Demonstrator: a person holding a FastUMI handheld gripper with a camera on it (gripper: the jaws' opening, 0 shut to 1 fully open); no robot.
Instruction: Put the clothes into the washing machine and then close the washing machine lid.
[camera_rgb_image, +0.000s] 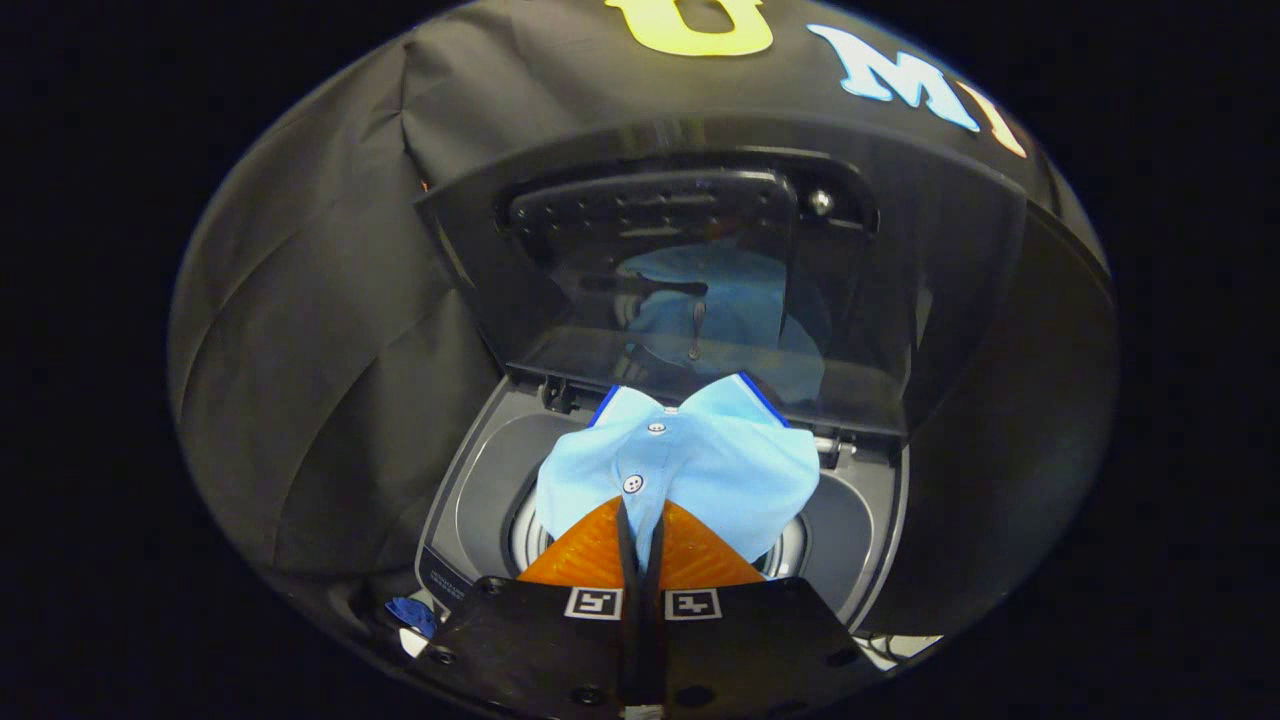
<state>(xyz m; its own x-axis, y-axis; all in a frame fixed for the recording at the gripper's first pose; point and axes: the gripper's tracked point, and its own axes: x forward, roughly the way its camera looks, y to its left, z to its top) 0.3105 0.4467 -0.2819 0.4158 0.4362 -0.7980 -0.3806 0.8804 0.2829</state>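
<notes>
Claw (641, 530) clamped on light blue shirt (680, 465), fingers nearly together with a fold of cloth between. Shirt hanging over washing machine (870, 540) drum opening, not yet inside; lid (700, 290) raised upright behind. Risk: collar or hem draping onto grey rim on release, then fouling lid closure. Fabric soft, matte, buttoned placket; lid dark, glossy, reflecting shirt; rim smooth moulded plastic

One shirt (680, 465), one washing machine (870, 520), one raised lid (700, 280).

Hand-held gripper (641, 520) clamping shirt (690, 465) over washer (470, 500)
</notes>
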